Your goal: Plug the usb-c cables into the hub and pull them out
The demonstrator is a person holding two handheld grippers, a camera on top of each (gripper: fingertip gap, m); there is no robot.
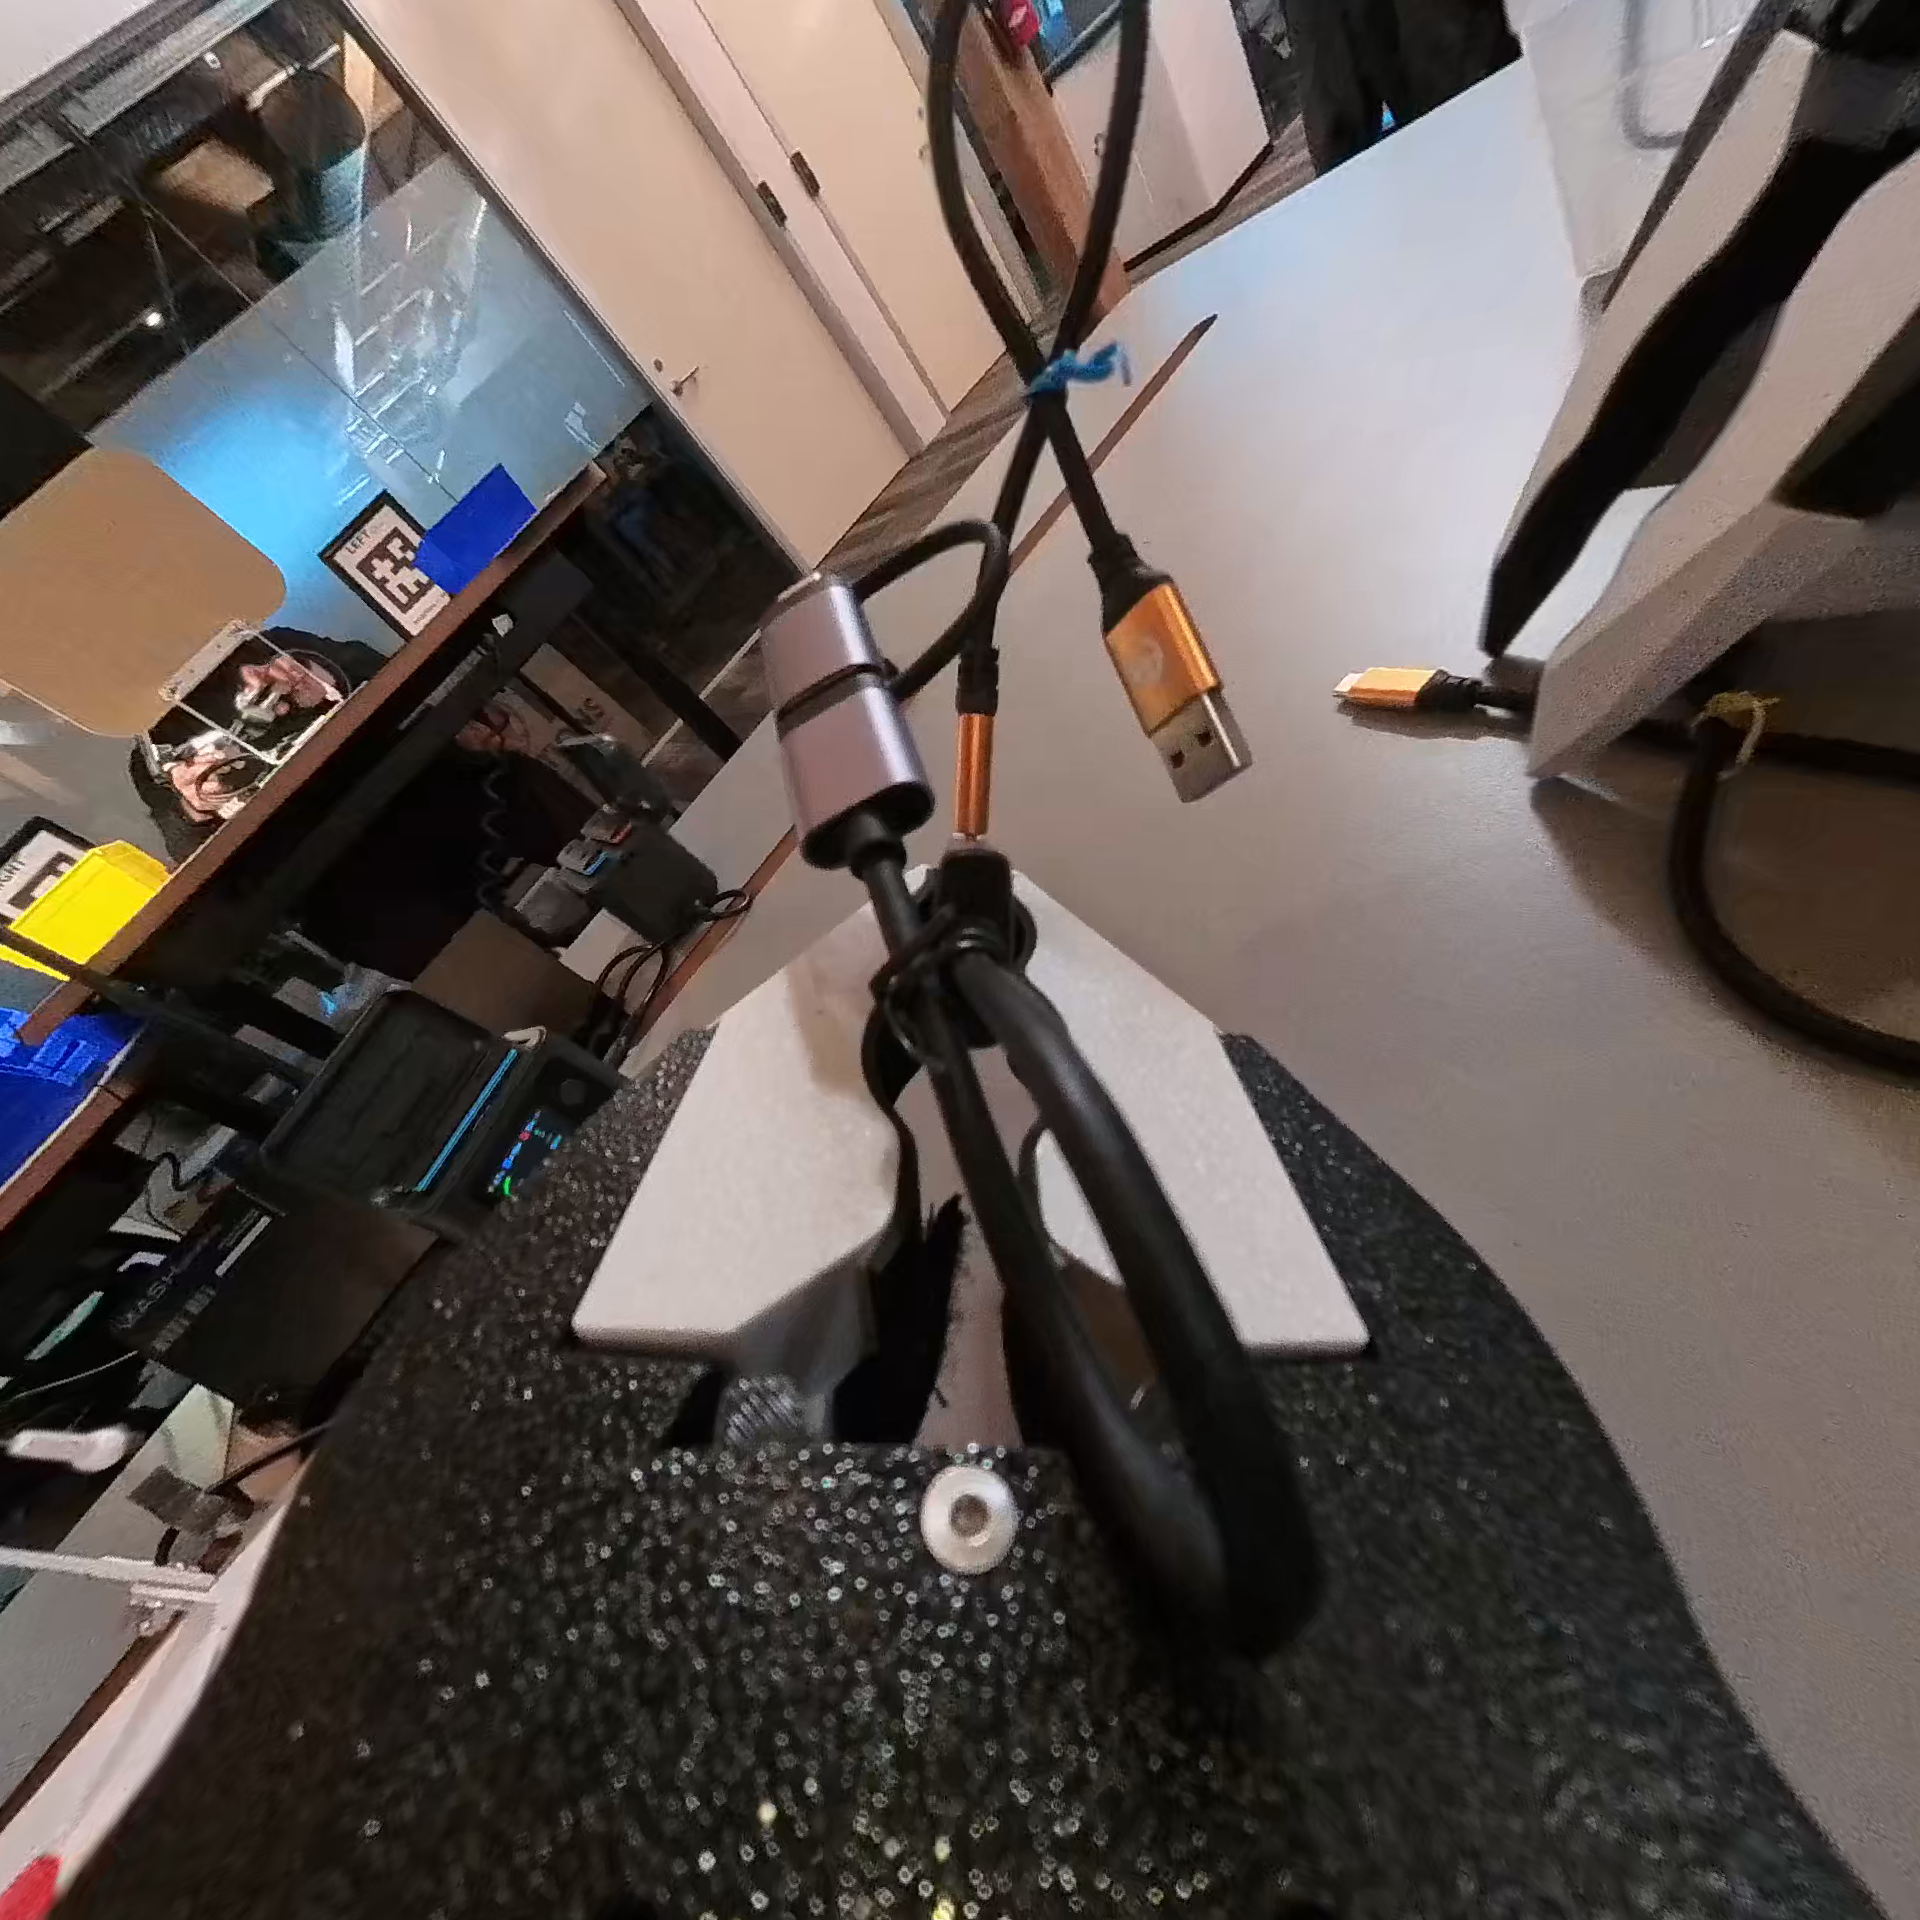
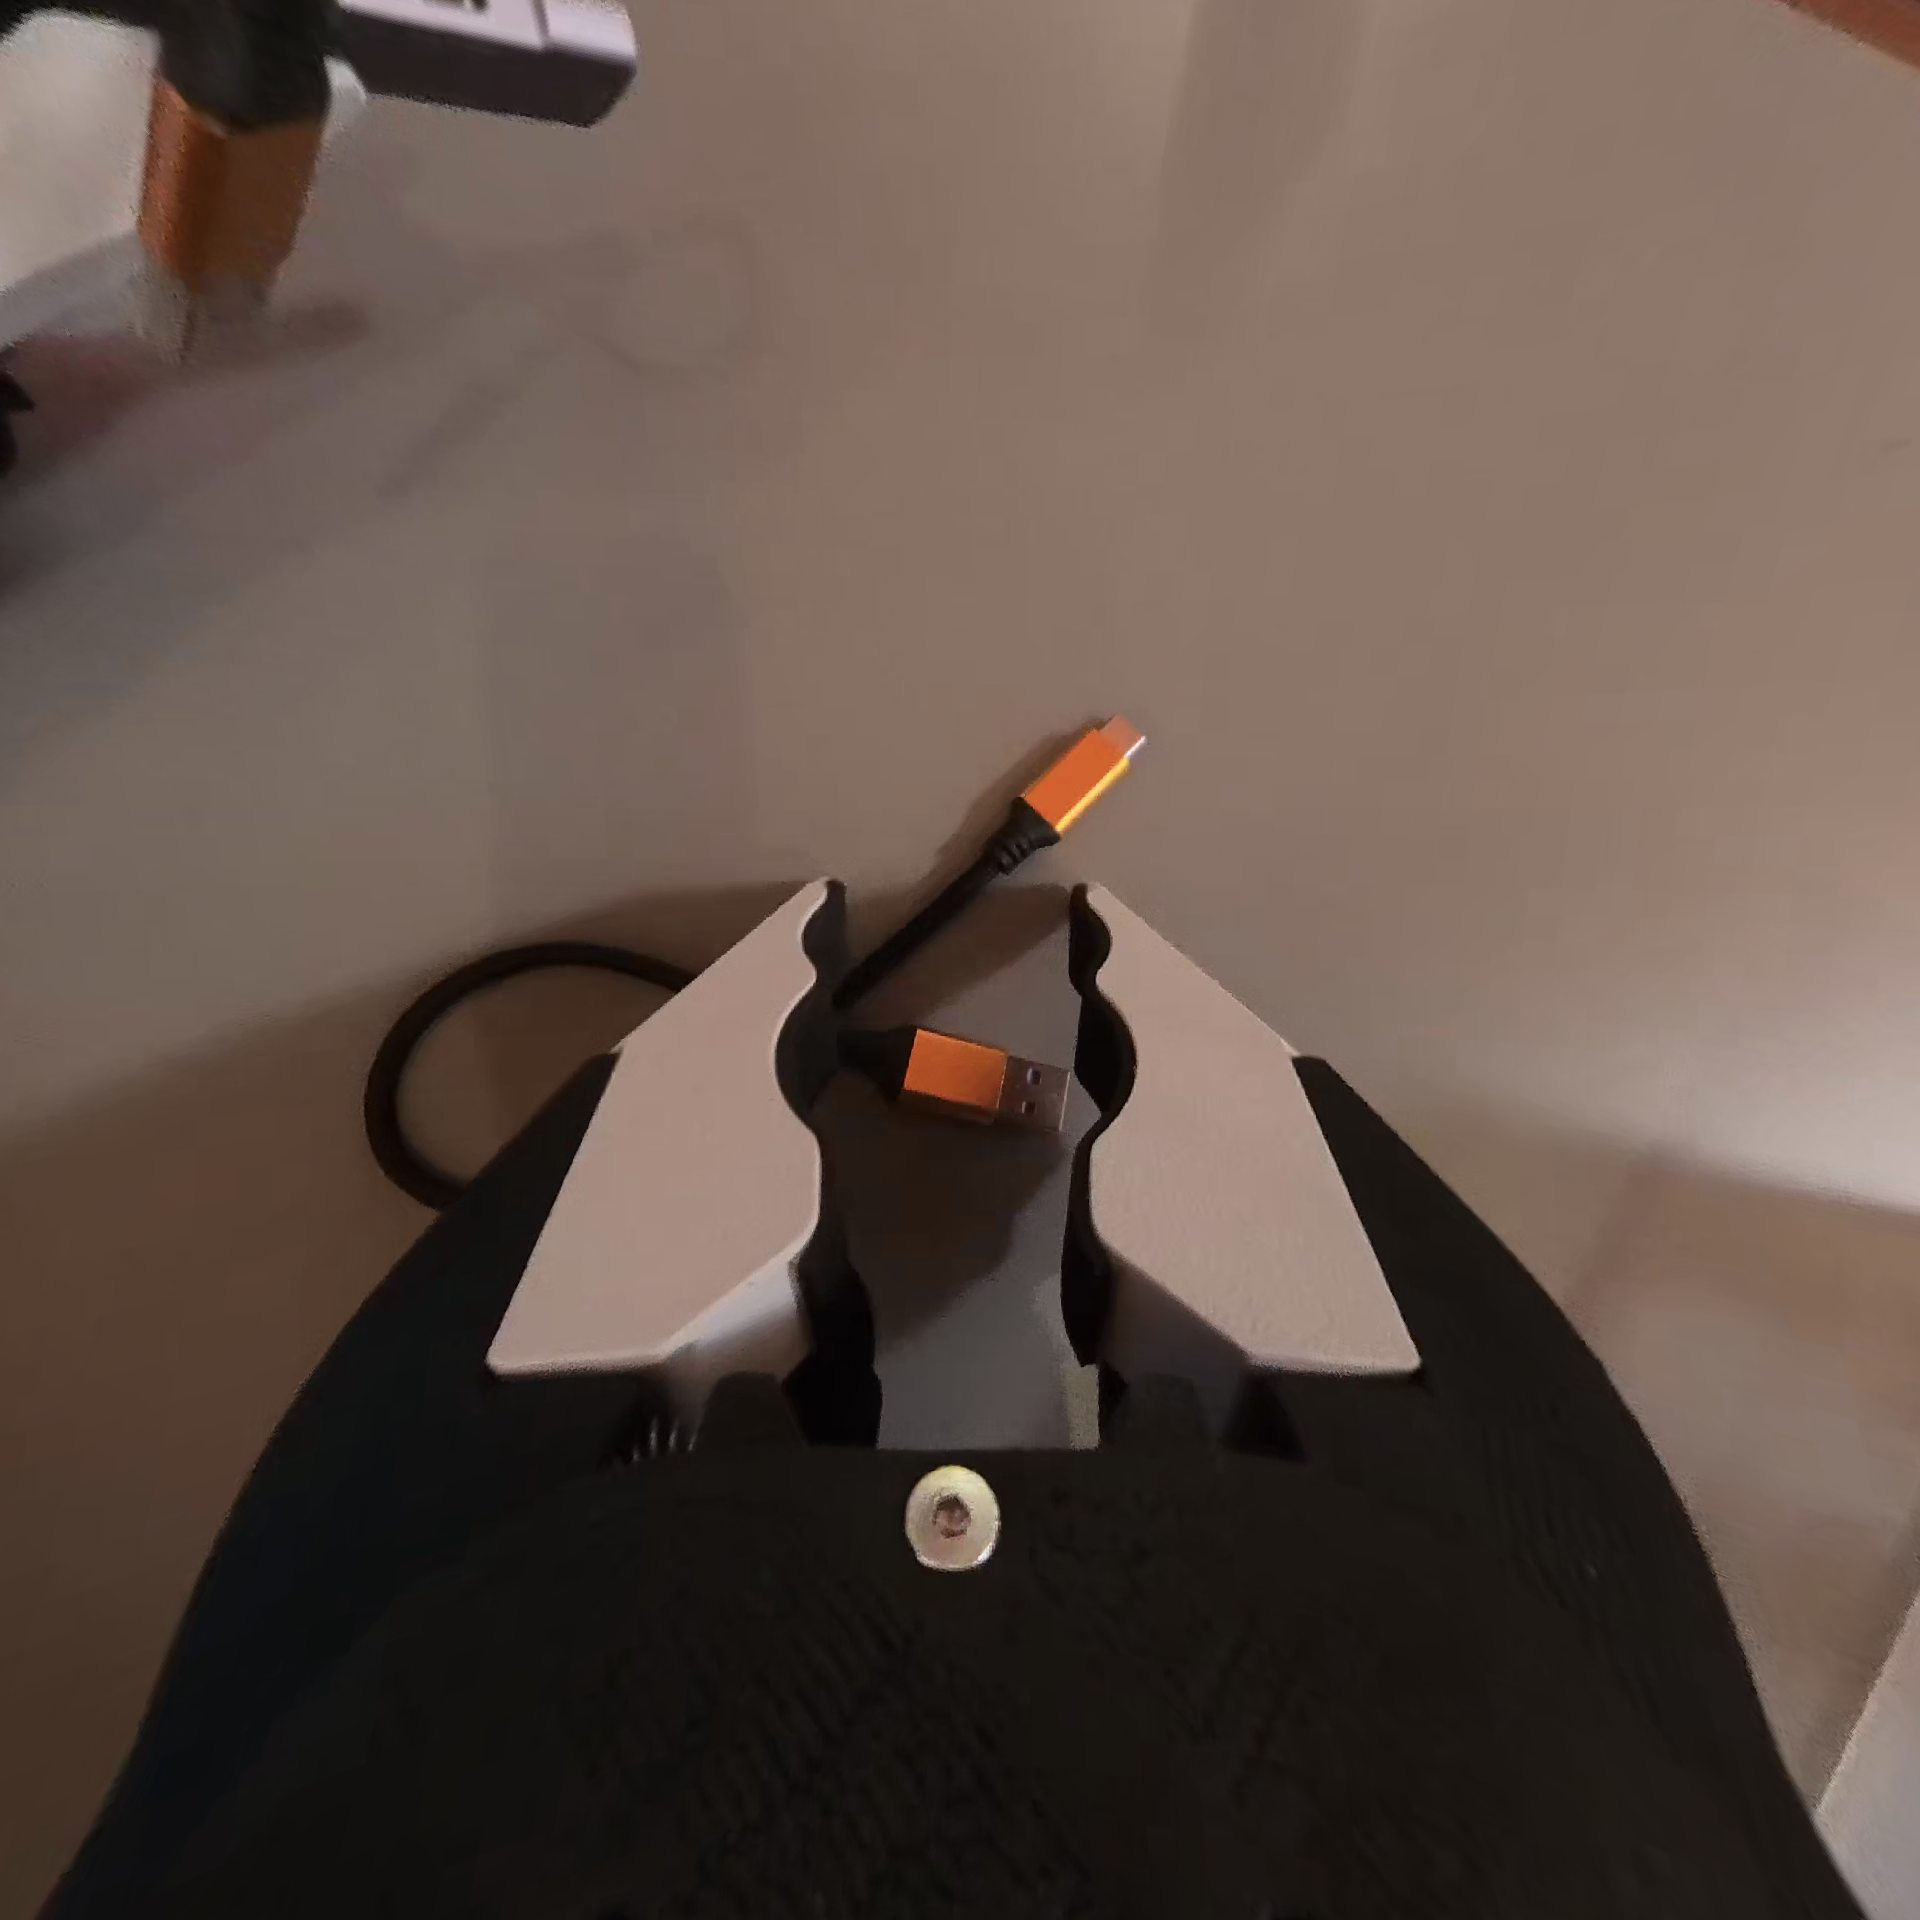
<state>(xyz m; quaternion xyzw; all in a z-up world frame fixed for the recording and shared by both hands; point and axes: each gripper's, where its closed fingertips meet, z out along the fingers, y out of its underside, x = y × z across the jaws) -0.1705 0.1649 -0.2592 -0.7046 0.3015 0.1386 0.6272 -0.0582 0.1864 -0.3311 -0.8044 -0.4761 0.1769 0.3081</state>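
My left gripper is shut on the black cable of the grey hub and holds it above the table. An orange USB-C plug hangs with its tip at a black part by the fingertips; I cannot tell whether it is plugged in. Its orange USB-A plug hangs free beside it. My right gripper is open, low over the table. A second cable lies there. Its USB-C plug is just ahead of the fingertips. Its USB-A plug lies untouched between the fingers.
A blue tie binds the hanging cable. The right gripper shows at the top right of the left wrist view, with the second cable's USB-C plug and black loop. Desks with bins stand at the left. Tip to tip, the grippers are about 15 centimeters apart.
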